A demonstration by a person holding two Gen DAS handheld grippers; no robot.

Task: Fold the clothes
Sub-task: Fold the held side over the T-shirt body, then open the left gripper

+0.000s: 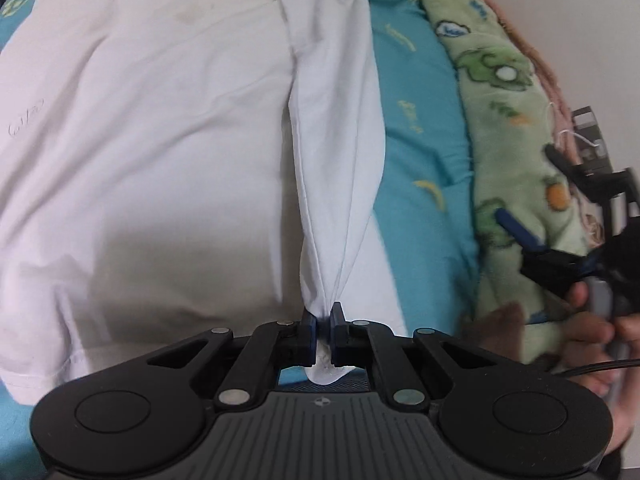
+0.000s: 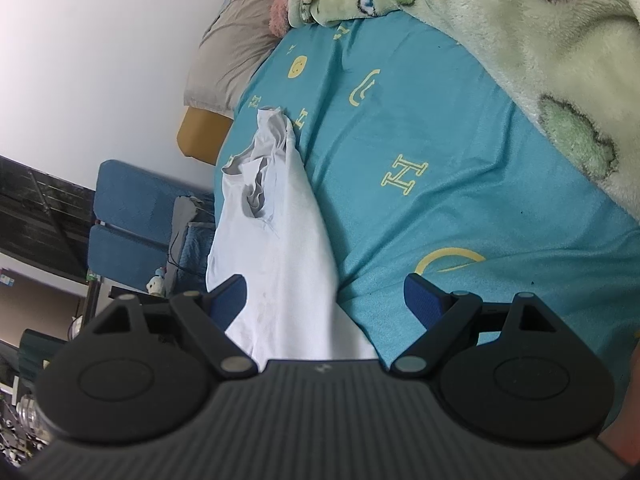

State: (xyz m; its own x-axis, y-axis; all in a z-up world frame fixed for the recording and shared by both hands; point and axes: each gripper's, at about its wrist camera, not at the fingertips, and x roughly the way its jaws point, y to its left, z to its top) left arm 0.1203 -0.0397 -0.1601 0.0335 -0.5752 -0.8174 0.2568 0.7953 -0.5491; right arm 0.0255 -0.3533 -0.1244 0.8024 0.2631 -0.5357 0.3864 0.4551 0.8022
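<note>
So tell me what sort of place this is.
Most likely a bedroom: the white shirt lies on a bed with a teal printed sheet, a fleece blanket heaped alongside and a pillow by the wall.

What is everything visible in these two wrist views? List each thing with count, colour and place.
T-shirt: one, white, spread on the bed, one edge pinched up.
Bedsheet: one, turquoise with yellow print, under the shirt.
Fleece blanket: one, pale green with cartoon print, along the bed's far side.
Pillow: one, grey-beige, at the head of the bed.
Chair: one, blue, beside the bed.
Left claw: black with blue pads, shut on the shirt's edge.
Right claw: open, above the shirt, holding nothing.
Hand: one, gripping the right claw's handle.
</note>
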